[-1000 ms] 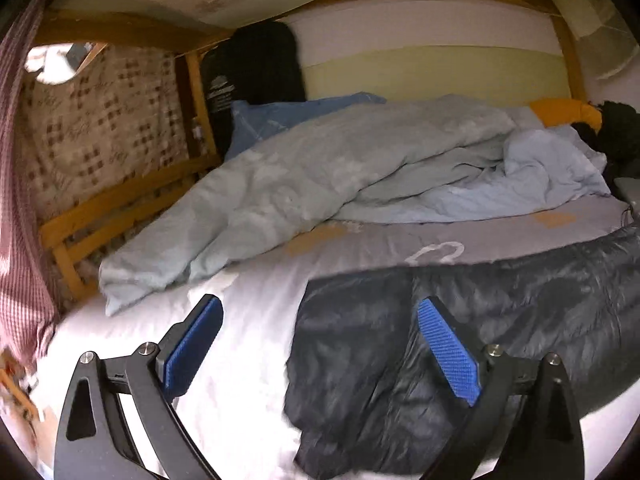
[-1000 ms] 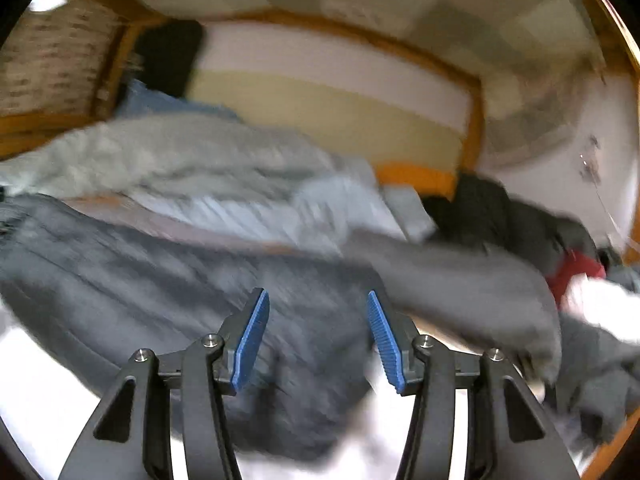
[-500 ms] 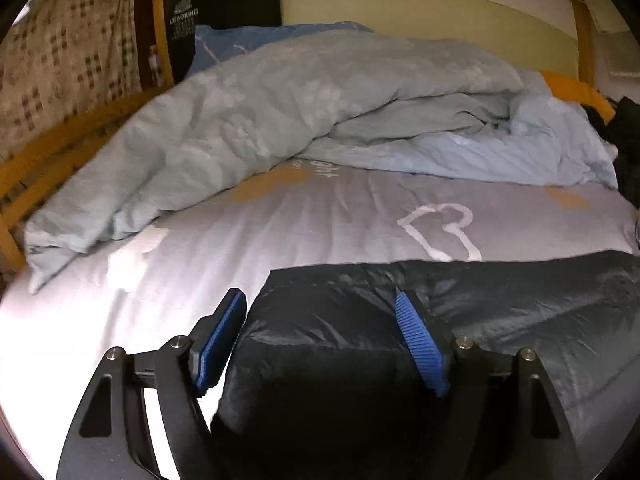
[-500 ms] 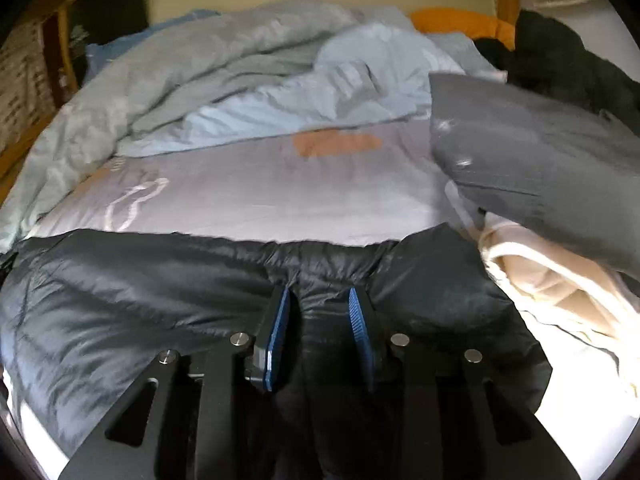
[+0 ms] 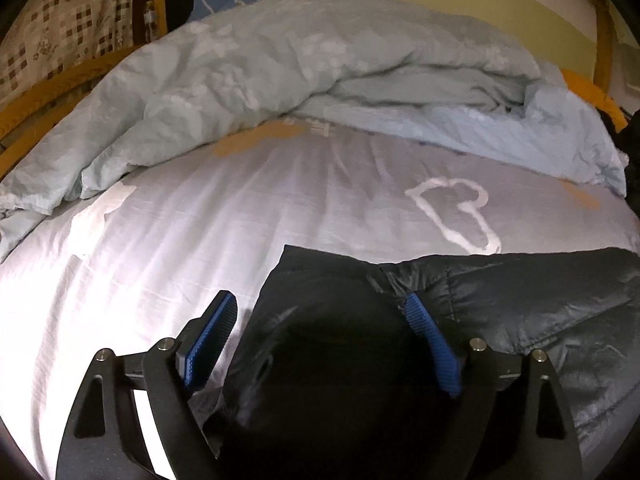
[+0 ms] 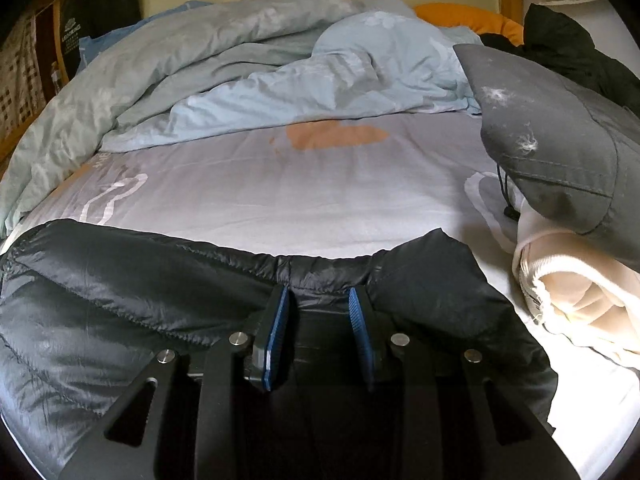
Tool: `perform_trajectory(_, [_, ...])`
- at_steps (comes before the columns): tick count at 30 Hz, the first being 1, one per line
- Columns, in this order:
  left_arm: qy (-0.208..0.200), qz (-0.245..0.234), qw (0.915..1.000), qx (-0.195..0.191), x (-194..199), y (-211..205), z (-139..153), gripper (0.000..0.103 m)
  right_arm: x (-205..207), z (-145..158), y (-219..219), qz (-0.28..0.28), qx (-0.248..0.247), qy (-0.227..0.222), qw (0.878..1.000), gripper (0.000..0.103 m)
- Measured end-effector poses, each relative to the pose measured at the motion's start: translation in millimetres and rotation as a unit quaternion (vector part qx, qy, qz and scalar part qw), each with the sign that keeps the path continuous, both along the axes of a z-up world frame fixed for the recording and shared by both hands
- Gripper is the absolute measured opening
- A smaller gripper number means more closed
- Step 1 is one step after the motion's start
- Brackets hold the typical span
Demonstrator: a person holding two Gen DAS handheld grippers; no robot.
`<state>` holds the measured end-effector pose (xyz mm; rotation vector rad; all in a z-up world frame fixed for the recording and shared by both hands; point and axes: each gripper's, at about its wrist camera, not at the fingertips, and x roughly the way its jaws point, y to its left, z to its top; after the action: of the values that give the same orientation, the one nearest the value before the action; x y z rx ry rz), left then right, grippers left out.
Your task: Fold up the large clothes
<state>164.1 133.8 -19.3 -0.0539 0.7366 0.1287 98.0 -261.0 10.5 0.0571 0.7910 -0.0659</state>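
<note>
A dark quilted puffer jacket [image 5: 520,300] lies across the near part of the bed, on a pale lilac sheet [image 5: 280,200]. My left gripper [image 5: 320,304] straddles the jacket's bulging left end. Its jaws are opening: the right pad [image 5: 432,344] touches the fabric, the left pad [image 5: 208,340] stands clear over the sheet. In the right wrist view the jacket [image 6: 120,280] fills the foreground. My right gripper [image 6: 318,294] is shut on a fold at the jacket's far edge, with puckered fabric bunched between the blue pads.
A crumpled light blue duvet [image 5: 280,60] is heaped across the far half of the bed. At the right lie a grey garment [image 6: 560,140], a cream one [image 6: 580,300] and black clothes [image 6: 572,40]. An orange pillow [image 6: 468,16] sits behind. A wooden rail [image 5: 40,96] lines the left side.
Both grippers dropped and came forward onto the jacket's far edge. The right jaws narrowed onto a fold of fabric. The left jaws narrowed around the jacket's end, then widened slightly.
</note>
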Motion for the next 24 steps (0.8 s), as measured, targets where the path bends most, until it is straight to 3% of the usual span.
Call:
perform_trajectory(3, [-0.042,0.013,0.9988,0.022,-15,-3,16,0.083,-3,3,-1,0.001,0.0,-0.008,1.0,0.034])
perform_trajectory(6, [-0.112,0.01,0.9926,0.046,-45,-13,48,0.078,-13,19,-1,-0.028,-0.018,-0.033,0.999,0.034])
perform_trajectory(7, [-0.135,-0.009,0.99,0.04,-59,-18,62,0.077,-19,29,1,-0.033,-0.027,-0.051,0.998,0.036])
perform_trajectory(10, [-0.175,-0.072,0.9819,0.003,-104,-40,90,0.066,-37,64,7,-0.001,-0.01,-0.097,0.995,0.062])
perform_trajectory(13, [-0.185,-0.141,0.9723,-0.024,-141,-78,97,0.056,-59,96,14,0.027,0.022,-0.134,0.99,0.062])
perform_trajectory(14, [-0.18,-0.16,0.9701,-0.032,-149,-92,95,0.047,-64,102,17,0.037,0.028,-0.138,0.989,0.062])
perform_trajectory(17, [-0.146,-0.218,0.9633,-0.059,-160,-126,80,0.005,-80,118,31,0.075,0.035,-0.151,0.985,0.062])
perform_trajectory(18, [-0.133,-0.238,0.9599,-0.064,-162,-137,74,0.002,-84,122,37,0.086,0.036,-0.154,0.984,0.062])
perform_trajectory(19, [-0.125,-0.251,0.9578,-0.064,-165,-145,68,0.002,-89,125,42,0.096,0.039,-0.157,0.982,0.059])
perform_trajectory(20, [-0.119,-0.255,0.9576,-0.063,-166,-153,63,0.002,-91,126,46,0.102,0.042,-0.156,0.982,0.035])
perform_trajectory(22, [-0.1,-0.255,0.9584,-0.079,-163,-160,55,0.001,-89,126,54,0.132,0.061,-0.136,0.98,0.008])
perform_trajectory(24, [-0.077,-0.255,0.9584,-0.103,-156,-164,46,0.002,-84,118,61,0.163,0.104,-0.104,0.976,0.007])
